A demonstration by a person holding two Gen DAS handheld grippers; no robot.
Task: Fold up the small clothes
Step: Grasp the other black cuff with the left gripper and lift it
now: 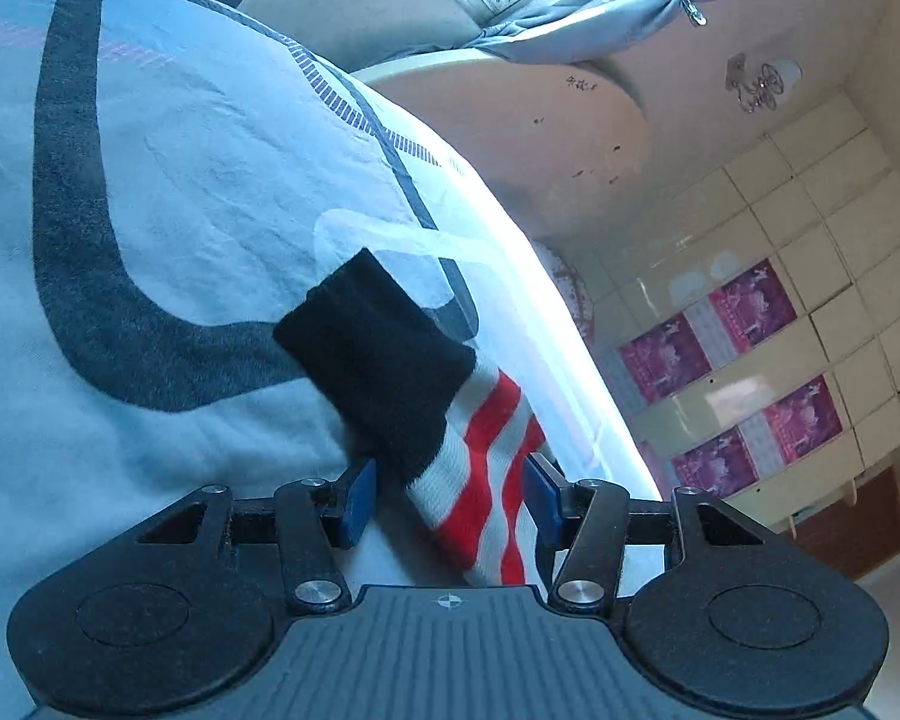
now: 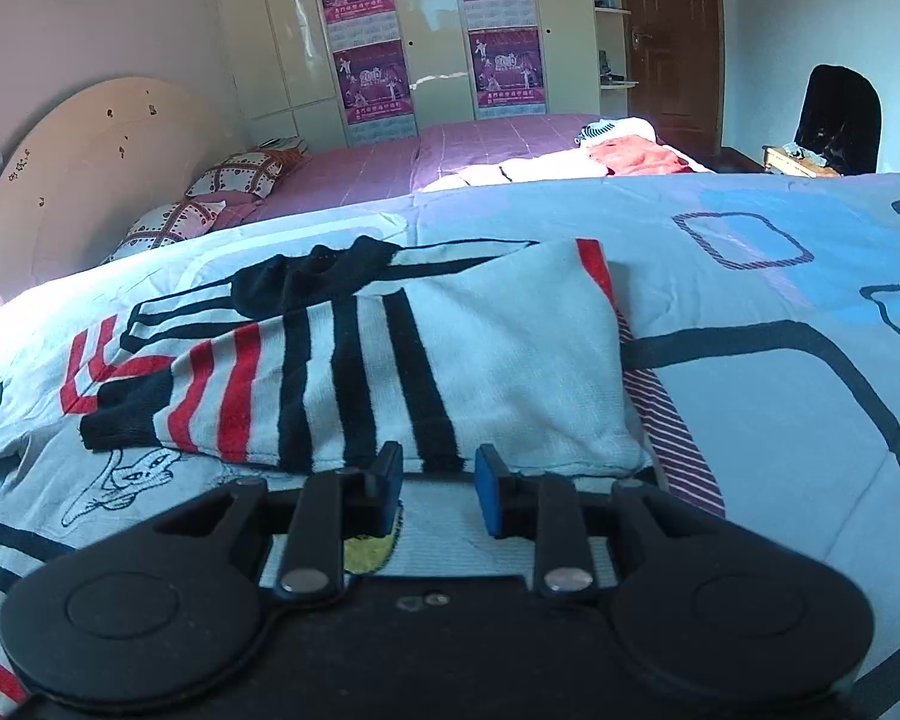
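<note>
While your left tool (image 1: 450, 501) sits with jaws apart astride the red-and-white sleeve (image 1: 489, 480), black cuff (image 1: 378, 354) pointing away along the tool's line, nothing is clamped. Your right tool (image 2: 438, 489), jaws apart and empty, faces the folded striped sweater (image 2: 426, 360) just ahead on the bed (image 2: 780, 420), long axis crosswise. Left is nearer.

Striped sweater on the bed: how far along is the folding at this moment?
Partly done. The striped sweater lies on the quilt with its body already doubled into a block. In hand: its black-cuffed sleeve sits between the open left tool. The right tool is open at the hem, holding nothing. Left: laying that sleeve across and the final fold.
</note>
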